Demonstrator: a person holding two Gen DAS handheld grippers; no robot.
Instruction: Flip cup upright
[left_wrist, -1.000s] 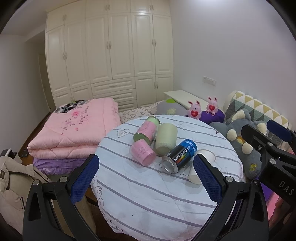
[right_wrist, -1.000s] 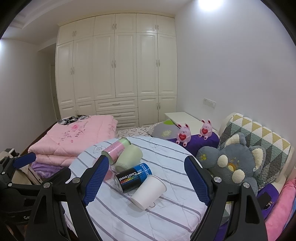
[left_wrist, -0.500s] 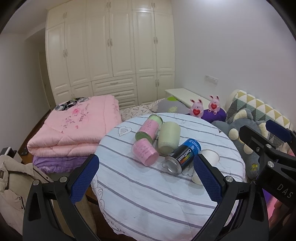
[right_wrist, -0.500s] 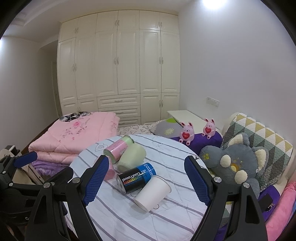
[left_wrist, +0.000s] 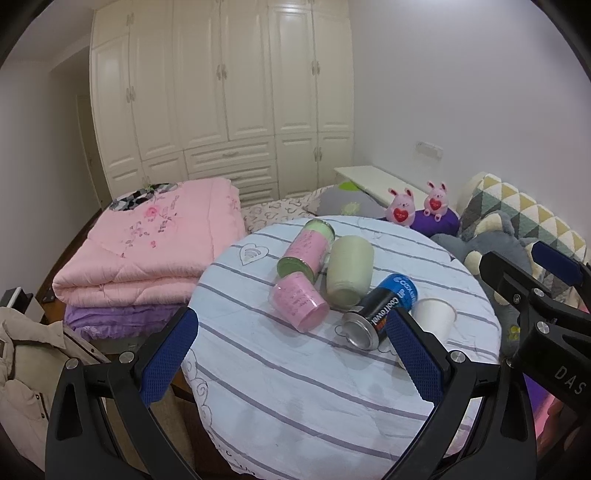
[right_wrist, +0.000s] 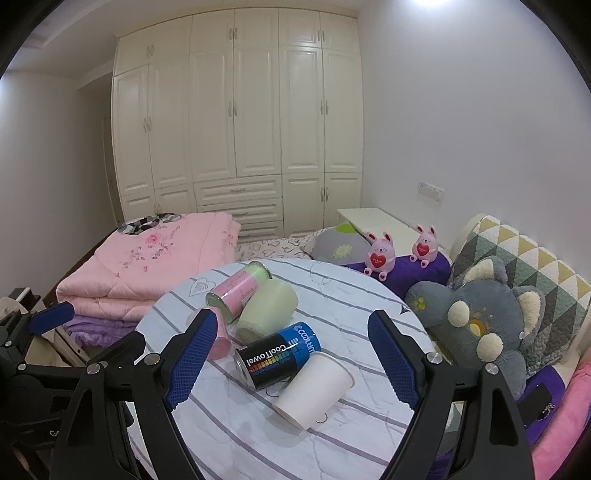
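A white paper cup (right_wrist: 314, 391) lies on its side on the round striped table (right_wrist: 332, 443); in the left wrist view the cup (left_wrist: 434, 317) shows partly behind my finger. A pale green cup (right_wrist: 267, 308) (left_wrist: 349, 271) and a pink cup (left_wrist: 299, 306) also lie on their sides. My right gripper (right_wrist: 291, 362) is open and empty, held above the table in front of the white cup. My left gripper (left_wrist: 291, 354) is open and empty, above the table's near part.
A blue and black can (right_wrist: 277, 354) and a pink and green can (right_wrist: 236, 291) lie among the cups. Folded pink quilts (left_wrist: 147, 251) are at the left. A grey plush toy (right_wrist: 476, 321) and pillows are at the right. A white wardrobe stands behind.
Both grippers have moved a little closer to the table and the cups look larger. Both stay open and nothing on the table has moved.
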